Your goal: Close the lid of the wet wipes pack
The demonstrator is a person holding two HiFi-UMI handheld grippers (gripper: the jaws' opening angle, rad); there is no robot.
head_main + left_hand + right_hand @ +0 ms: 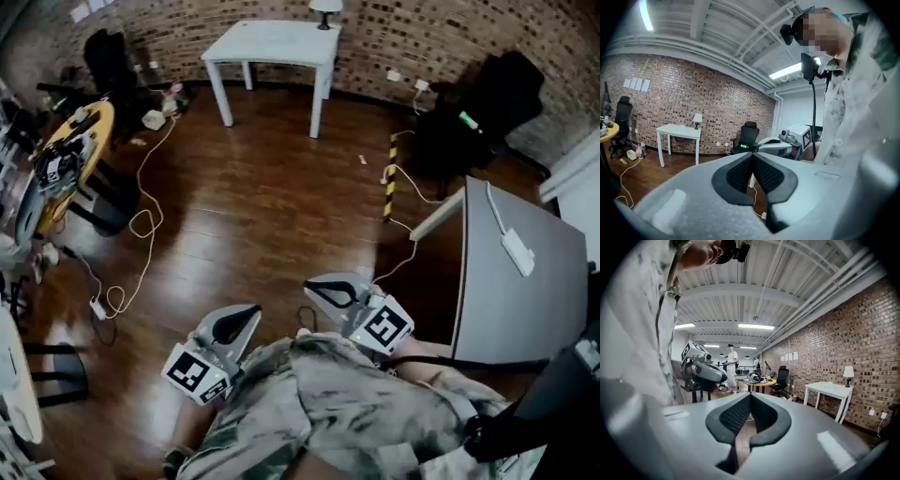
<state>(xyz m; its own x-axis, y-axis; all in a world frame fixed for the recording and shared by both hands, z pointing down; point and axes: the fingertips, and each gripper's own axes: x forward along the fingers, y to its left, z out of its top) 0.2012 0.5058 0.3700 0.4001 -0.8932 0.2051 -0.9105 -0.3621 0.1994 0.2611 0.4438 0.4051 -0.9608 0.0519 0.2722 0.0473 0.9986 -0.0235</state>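
Left claw (251, 311) and right claw (314, 287) both pressed together, empty. No wipes pack in view; I'd find it first, then press lid flat.

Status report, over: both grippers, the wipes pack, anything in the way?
Left gripper shut, empty. Right gripper shut, empty. Wet wipes pack not in any view. Nothing between the jaws.
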